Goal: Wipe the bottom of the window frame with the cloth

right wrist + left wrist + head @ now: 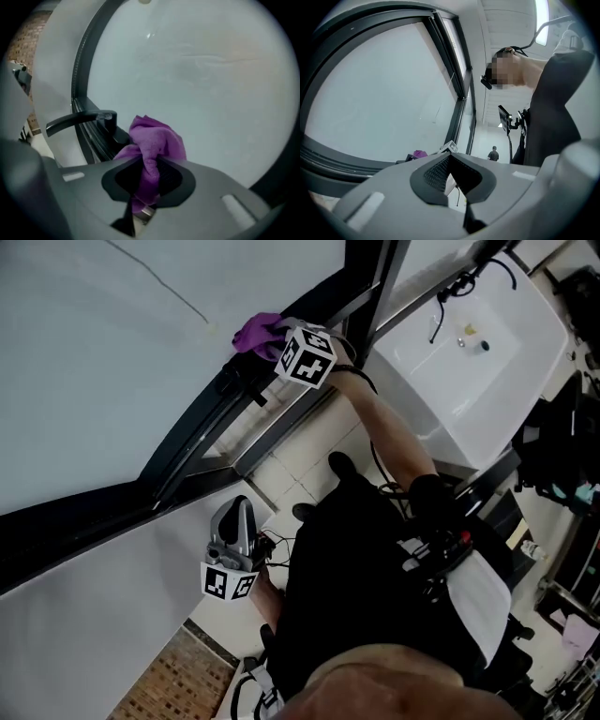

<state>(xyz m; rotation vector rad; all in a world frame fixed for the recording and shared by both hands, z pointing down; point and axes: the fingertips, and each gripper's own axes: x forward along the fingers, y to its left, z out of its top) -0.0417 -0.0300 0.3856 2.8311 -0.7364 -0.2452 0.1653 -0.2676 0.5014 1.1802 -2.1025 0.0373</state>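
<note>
up at eleven o'clock in the head view, the right gripper (279, 337) is clamped on a bunched purple microfibre cloth (253, 331), which sits at the bottom rail of the dark metal window frame (211, 423), just beside the glass. i can't confirm it is touching the rail. to wipe well, tip the gripper so the loose bunch meets the rail rather than the jaws. drag along the channel toward seven o'clock and ease round the black lever handle (77, 121) at nine o'clock of the cloth. the left gripper (234, 531) hangs at seven o'clock, well apart, jaws together on nothing.

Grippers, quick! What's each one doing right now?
Left gripper: closed, holding nothing.
Right gripper: closed on the purple cloth.
</note>
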